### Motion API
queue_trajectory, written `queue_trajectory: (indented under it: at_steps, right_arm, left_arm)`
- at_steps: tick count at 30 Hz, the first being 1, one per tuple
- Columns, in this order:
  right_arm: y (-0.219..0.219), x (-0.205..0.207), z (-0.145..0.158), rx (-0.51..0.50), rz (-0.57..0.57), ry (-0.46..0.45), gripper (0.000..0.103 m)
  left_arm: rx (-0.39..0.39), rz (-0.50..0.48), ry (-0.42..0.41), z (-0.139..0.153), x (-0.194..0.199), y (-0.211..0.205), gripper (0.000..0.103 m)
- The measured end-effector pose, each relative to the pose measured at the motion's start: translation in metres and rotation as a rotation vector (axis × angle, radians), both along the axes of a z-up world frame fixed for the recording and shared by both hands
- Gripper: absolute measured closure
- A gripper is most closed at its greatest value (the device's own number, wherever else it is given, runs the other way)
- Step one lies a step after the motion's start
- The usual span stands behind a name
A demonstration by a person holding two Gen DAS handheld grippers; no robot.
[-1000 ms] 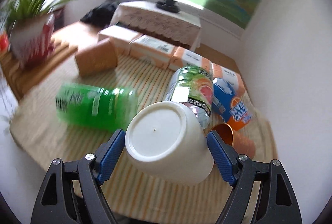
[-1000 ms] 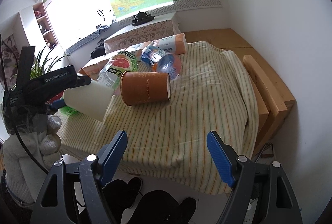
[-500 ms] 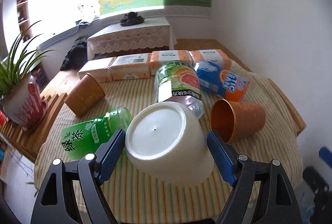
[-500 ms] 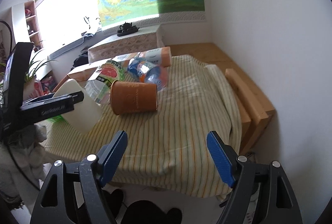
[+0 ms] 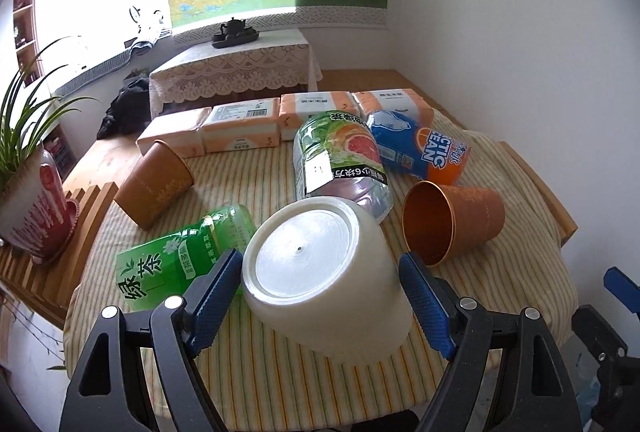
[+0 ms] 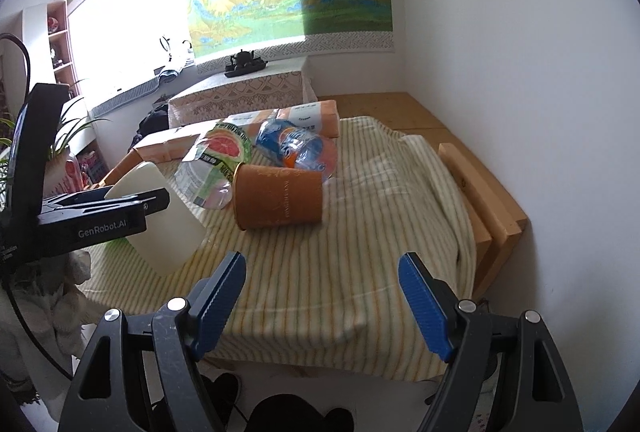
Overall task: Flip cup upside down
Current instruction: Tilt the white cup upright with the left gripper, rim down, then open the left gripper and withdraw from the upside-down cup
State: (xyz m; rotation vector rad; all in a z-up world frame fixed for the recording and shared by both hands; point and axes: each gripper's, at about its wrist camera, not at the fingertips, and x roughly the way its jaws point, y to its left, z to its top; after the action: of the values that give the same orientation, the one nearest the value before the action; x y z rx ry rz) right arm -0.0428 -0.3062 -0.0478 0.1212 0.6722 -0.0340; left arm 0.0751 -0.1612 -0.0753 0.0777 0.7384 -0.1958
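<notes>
My left gripper (image 5: 320, 264) is shut on a white cup (image 5: 320, 272), its flat base facing the camera and its mouth tilted down toward the striped cloth (image 5: 256, 372). In the right wrist view the same cup (image 6: 168, 224) hangs tilted in the left gripper (image 6: 104, 212), its rim at or just above the cloth near the front left corner. My right gripper (image 6: 322, 268) is open and empty, held off the table's front edge.
Two brown paper cups (image 5: 456, 220) (image 5: 156, 182) lie on their sides. A green tea bottle (image 5: 180, 260), a grapefruit bottle (image 5: 340, 160) and a blue-orange bottle (image 5: 420, 148) lie on the cloth. Tissue packs (image 5: 240, 128) line the back. A potted plant (image 5: 32, 200) stands left.
The left gripper has swung with the white cup, levelled out and drawn back and lower toward the cloth. The right gripper has pulled back a little from the table.
</notes>
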Motion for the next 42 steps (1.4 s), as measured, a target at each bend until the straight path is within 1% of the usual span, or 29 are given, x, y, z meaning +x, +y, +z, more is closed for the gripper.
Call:
queue_trajectory:
  at_steps: [3,5,7,9,10,11,12,14,15,18,22,25,31,34,35,37,39,42]
  right_arm:
    - [0.003,0.001,-0.001,-0.004,-0.002,0.001,0.028]
    - [0.003,0.001,0.0,-0.005,-0.004,0.0,0.028]
    - [0.003,0.001,0.0,0.0,-0.011,-0.001,0.028]
    - [0.004,0.001,0.001,0.001,-0.011,0.001,0.028]
    - [0.004,0.001,0.001,-0.003,-0.011,0.001,0.028]
    - [0.006,0.001,0.0,-0.009,-0.011,0.003,0.028]
    - [0.006,0.001,0.0,-0.011,-0.01,0.005,0.028]
    - [0.006,0.001,0.0,-0.012,-0.008,0.006,0.028]
    - [0.007,0.001,0.0,-0.011,-0.008,0.005,0.028]
    - [0.005,-0.001,0.002,0.0,-0.013,0.001,0.028]
    - [0.006,-0.006,0.008,0.005,-0.014,-0.014,0.028]
    - [0.012,-0.01,0.013,-0.008,-0.007,-0.03,0.028]
    - [0.031,-0.021,0.029,-0.036,0.015,-0.08,0.027]
    - [0.043,-0.025,0.037,-0.042,0.036,-0.102,0.027]
    - [0.047,-0.027,0.04,-0.043,0.041,-0.111,0.026]
    - [0.054,-0.031,0.044,-0.047,0.045,-0.129,0.021]
    - [0.06,-0.035,0.047,-0.048,0.046,-0.144,0.019]
    - [0.066,-0.042,0.049,-0.051,0.045,-0.156,0.018]
  left_arm:
    - [-0.011,-0.02,-0.002,-0.001,0.001,-0.002,0.02]
    - [-0.022,-0.051,0.028,-0.004,0.003,-0.007,0.019]
    - [-0.019,-0.073,0.038,-0.007,0.003,-0.012,0.018]
    - [-0.01,-0.081,0.03,-0.008,0.001,-0.015,0.018]
    - [-0.015,-0.083,0.027,-0.008,0.001,-0.016,0.016]
    - [-0.027,-0.089,0.031,-0.008,0.0,-0.016,0.01]
    - [-0.039,-0.095,0.033,-0.007,0.0,-0.015,0.007]
    - [-0.053,-0.098,0.026,-0.006,-0.001,-0.014,0.005]
    - [-0.06,-0.102,0.026,-0.005,-0.002,-0.014,0.003]
    - [-0.083,-0.109,0.018,0.0,-0.005,-0.013,0.002]
    - [-0.082,-0.1,-0.023,0.01,-0.02,-0.006,0.001]
    - [-0.097,-0.076,-0.073,0.022,-0.036,0.007,0.001]
    - [-0.125,-0.002,-0.187,0.052,-0.076,0.048,0.001]
    - [-0.125,0.032,-0.239,0.065,-0.099,0.066,0.001]
    - [-0.128,0.041,-0.254,0.07,-0.107,0.073,0.001]
    - [-0.125,0.058,-0.278,0.075,-0.118,0.082,0.001]
    - [-0.116,0.072,-0.298,0.079,-0.13,0.09,0.001]
    - [-0.13,0.089,-0.315,0.081,-0.147,0.103,0.001]
